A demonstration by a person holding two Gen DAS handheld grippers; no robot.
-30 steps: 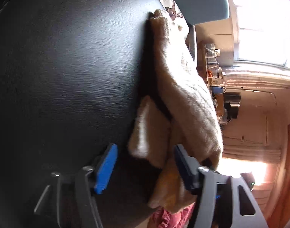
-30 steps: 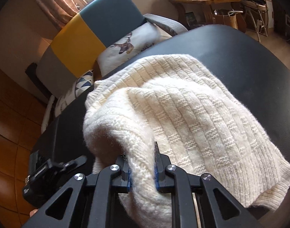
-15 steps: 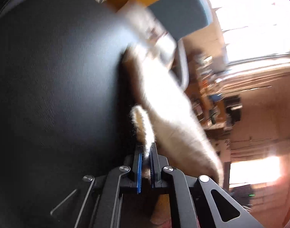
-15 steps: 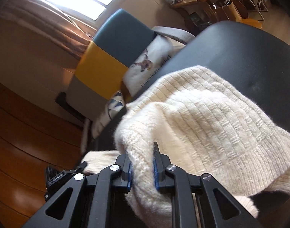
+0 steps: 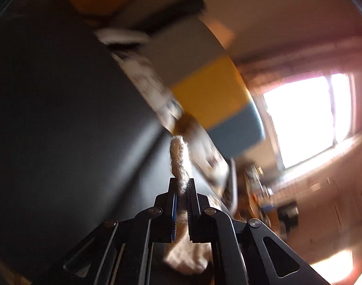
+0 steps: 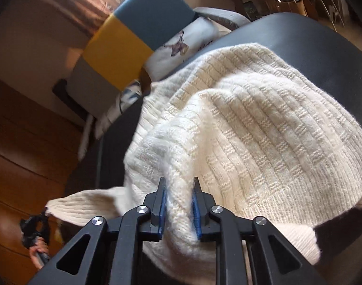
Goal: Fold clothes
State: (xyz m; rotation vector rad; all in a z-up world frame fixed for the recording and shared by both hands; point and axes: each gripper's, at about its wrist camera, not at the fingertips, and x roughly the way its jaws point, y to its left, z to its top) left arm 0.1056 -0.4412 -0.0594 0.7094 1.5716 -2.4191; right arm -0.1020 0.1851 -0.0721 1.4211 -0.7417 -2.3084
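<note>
Pinching a narrow strip of cream knit, the left claw [image 5: 181, 185] is clamped tight on what looks like a sleeve end [image 5: 179, 159], which pokes up between its pads at lower centre of the blurred left wrist view. The right claw [image 6: 179, 190] has a thick fold of the sweater [image 6: 252, 123] between its blue pads, but its jaws are opening, so that hold is loosening. The sweater spreads from lower centre up toward the right of the right wrist view, lying on the black bench [image 6: 311, 38], with one sleeve [image 6: 86, 204] stretched out to the lower left toward the other claw. Beyond sits a blue, yellow and grey chair [image 6: 124, 40] with a deer-print cushion [image 6: 181, 47]. The risk, as I judge it: with the right side letting go while the left pulls on the sleeve, the whole garment may drag across the smooth bench and bunch, spoiling the fold.
</note>
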